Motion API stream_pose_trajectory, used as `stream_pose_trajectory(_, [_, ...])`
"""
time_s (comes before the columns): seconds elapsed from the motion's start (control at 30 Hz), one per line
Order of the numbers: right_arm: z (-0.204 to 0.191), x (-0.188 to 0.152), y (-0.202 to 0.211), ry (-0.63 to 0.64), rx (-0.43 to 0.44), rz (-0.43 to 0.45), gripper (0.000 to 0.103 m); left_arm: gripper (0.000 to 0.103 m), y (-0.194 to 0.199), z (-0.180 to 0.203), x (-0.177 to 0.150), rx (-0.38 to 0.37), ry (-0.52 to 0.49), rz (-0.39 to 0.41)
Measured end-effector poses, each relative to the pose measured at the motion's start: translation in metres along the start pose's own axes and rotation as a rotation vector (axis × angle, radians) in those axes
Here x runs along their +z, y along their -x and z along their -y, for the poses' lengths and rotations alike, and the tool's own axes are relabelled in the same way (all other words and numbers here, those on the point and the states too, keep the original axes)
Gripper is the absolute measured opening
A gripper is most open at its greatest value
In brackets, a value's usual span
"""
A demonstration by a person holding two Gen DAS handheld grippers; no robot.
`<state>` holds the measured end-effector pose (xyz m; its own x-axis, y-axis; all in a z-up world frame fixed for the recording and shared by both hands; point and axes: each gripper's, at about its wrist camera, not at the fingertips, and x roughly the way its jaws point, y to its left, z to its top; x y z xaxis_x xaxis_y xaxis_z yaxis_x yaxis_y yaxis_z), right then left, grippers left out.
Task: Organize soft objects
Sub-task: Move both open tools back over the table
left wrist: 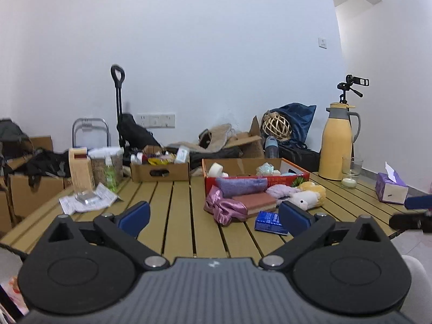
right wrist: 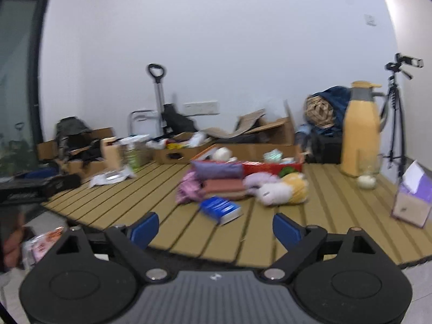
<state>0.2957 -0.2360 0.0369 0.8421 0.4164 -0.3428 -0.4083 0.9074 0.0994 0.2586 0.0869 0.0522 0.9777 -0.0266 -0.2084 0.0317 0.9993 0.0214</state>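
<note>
Soft things lie in a heap in front of a red cardboard box (left wrist: 294,179) (right wrist: 270,166) on the slatted table: a purple pillow (left wrist: 241,186) (right wrist: 217,170), a pink satin scrunchie (left wrist: 224,208) (right wrist: 189,189), a reddish sponge block (left wrist: 255,202) (right wrist: 224,187), a lilac cloth (left wrist: 279,190) (right wrist: 259,181) and a white and yellow plush toy (left wrist: 307,198) (right wrist: 283,191). A blue packet (left wrist: 270,221) (right wrist: 221,209) lies nearest. My left gripper (left wrist: 214,217) is open and empty, short of the heap. My right gripper (right wrist: 214,229) is open and empty at the table's front edge.
A yellow thermos (left wrist: 337,143) (right wrist: 361,129), a glass with a candle (left wrist: 351,172) and a purple tissue box (left wrist: 391,189) (right wrist: 413,202) stand at the right. A brown box of bottles (left wrist: 159,171), a spray bottle (left wrist: 109,170) and papers (left wrist: 89,202) are at the left.
</note>
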Motion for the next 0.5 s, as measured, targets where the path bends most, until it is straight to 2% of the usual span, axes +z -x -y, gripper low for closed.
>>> stream_pose_trajectory(0.13, [-0.011,0.002,0.0,0.018,0.012,0.023,0.091,0.103,0.0,-0.001,0.005,-0.01,0.013,0.026])
stream_pose_trajectory(0.2, [-0.009,0.002,-0.009,0.01,0.015,0.02,0.091,0.103,-0.007,0.0,0.002,-0.015,0.019,0.013])
stream_pose_trajectory(0.4, [0.005,-0.013,-0.052,-0.043,0.007,-0.088,0.085,0.103,-0.053,0.0,-0.02,-0.04,0.041,-0.106])
stream_pose_trajectory(0.5, [0.015,-0.018,-0.081,-0.073,0.008,-0.146,0.076,0.103,-0.083,0.0,-0.031,-0.047,0.051,-0.163])
